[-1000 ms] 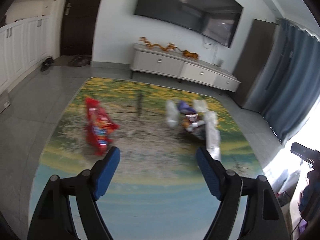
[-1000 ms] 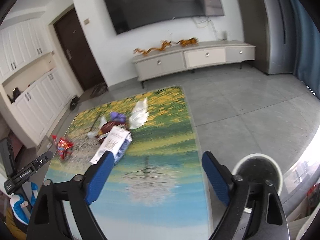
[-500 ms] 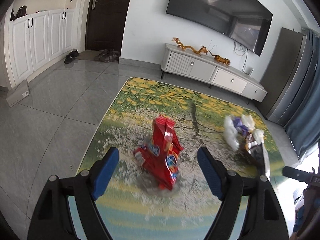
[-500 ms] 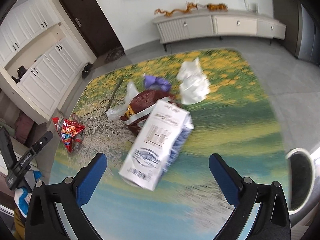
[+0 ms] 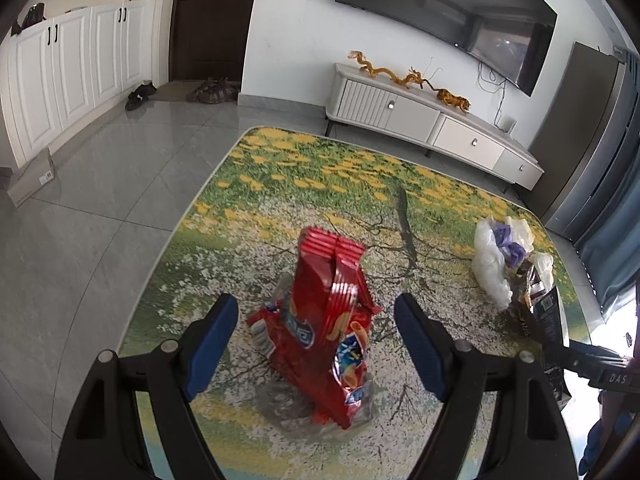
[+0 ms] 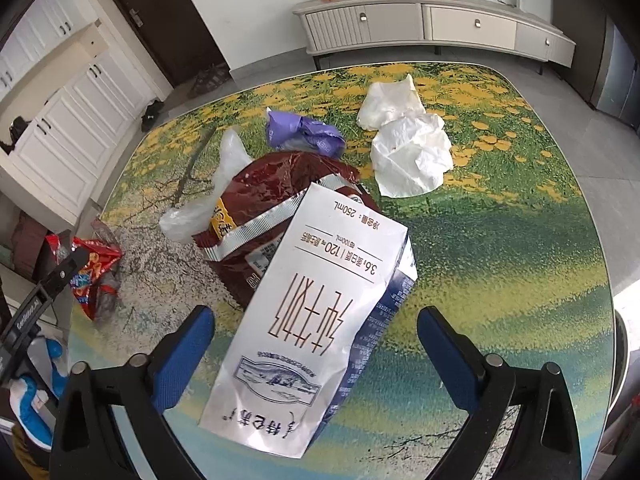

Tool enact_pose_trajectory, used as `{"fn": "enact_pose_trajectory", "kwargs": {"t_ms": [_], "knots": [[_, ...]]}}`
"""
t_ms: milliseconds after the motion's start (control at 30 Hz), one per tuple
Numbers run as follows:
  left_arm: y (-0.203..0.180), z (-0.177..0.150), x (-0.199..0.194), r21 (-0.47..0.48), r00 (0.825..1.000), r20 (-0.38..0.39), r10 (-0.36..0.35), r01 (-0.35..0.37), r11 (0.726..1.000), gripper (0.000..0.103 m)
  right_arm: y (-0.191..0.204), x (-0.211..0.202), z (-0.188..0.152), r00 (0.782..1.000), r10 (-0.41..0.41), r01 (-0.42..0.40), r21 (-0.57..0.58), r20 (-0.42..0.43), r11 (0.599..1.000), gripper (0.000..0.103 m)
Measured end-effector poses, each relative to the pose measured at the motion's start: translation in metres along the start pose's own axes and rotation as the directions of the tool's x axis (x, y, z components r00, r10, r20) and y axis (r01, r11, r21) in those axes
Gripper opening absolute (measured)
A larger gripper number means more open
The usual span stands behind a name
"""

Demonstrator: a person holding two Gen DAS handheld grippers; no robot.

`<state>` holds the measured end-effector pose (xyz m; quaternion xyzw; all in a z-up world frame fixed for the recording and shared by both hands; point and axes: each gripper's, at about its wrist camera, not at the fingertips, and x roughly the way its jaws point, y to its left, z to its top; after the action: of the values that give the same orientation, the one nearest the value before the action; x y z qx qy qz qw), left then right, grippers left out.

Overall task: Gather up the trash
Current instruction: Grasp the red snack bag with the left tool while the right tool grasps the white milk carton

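The right gripper point(image 6: 316, 354) is aimed down at a white milk carton point(image 6: 316, 320) lying flat on the flower-print mat point(image 6: 500, 264). The carton sits between the blue pads; its long axis runs from about 7 o'clock near the tongs to 1 o'clock away from them, slightly skewed to the closing line. The jaws are closing, but a gap shows on both sides and no contact is seen. The far end of the carton overlaps a brown foil bag point(image 6: 272, 196).

The left gripper point(image 5: 316, 346) is held apart, nothing clamped. A red snack bag point(image 5: 328, 332) stands between its pads, at 12 o'clock from the tongs, long axis roughly along the view, upright and crumpled.

Each hand is nearer its own item; the carton is judged the likelier grab.

Writing on the carton, seen upside down: "250mL", "120", "3.6", "100mL", plus large Chinese characters and a landscape emblem. Partial "PREMI…" is read on the purple wrapper point(image 6: 304, 134). The snack bag logo is not legible.

Further out at 1 o'clock lies a white plastic bag point(image 6: 408, 148).
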<state>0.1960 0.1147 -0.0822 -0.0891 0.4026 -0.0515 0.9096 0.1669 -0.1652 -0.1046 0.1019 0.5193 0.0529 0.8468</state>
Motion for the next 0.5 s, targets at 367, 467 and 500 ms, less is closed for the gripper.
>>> {"fn": "enact_pose_trajectory", "kwargs": {"t_ms": [367,467,500], "knots": [[-0.007,-0.017,-0.003,-0.032,0.999,-0.033,0.013,-0.015,0.999,0.030,-0.033,-0.017,-0.019,0.992,0.119,-0.120,0.037,0.032,0.992,0.046],[-0.012,-0.022,-0.013,-0.034,1.000,-0.022,0.011,-0.012,0.999,0.025,-0.041,-0.027,-0.027,0.986,0.160,-0.163,0.041,0.051,0.986,0.042],[-0.014,-0.024,-0.016,-0.033,1.000,-0.017,0.011,-0.011,0.999,0.024,-0.043,-0.029,-0.027,0.984,0.169,-0.172,0.042,0.056,0.984,0.040]]}}
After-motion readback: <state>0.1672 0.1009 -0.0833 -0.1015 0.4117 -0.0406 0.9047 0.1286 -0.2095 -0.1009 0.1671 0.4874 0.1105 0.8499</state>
